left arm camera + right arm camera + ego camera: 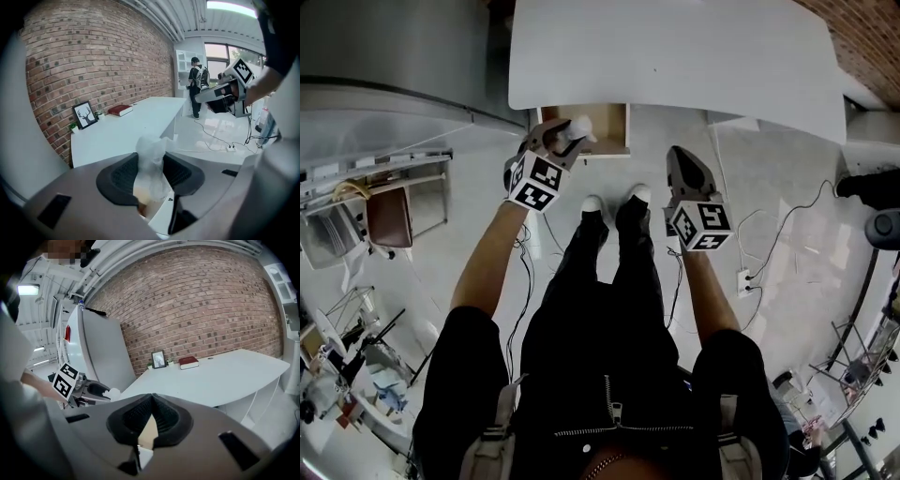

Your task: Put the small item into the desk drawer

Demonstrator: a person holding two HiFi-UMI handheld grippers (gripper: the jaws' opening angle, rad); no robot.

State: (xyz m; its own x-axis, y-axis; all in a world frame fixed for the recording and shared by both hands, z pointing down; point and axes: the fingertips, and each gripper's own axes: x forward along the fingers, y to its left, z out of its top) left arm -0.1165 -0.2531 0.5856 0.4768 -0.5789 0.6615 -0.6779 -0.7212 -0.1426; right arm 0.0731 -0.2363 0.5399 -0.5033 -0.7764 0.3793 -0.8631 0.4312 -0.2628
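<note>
The small item is a whitish, crumpled translucent piece, and my left gripper is shut on it. It hangs over the open wooden drawer under the white desk. In the left gripper view the item stands upright between the black pads of the left gripper. My right gripper is shut and holds nothing, to the right of the drawer and apart from it. In the right gripper view the right gripper has its pads together, and the left gripper shows with the item.
On the desk by the brick wall lie a red book and a framed picture. A grey cabinet stands left. Cables and a power strip lie on the floor right. A person stands far back.
</note>
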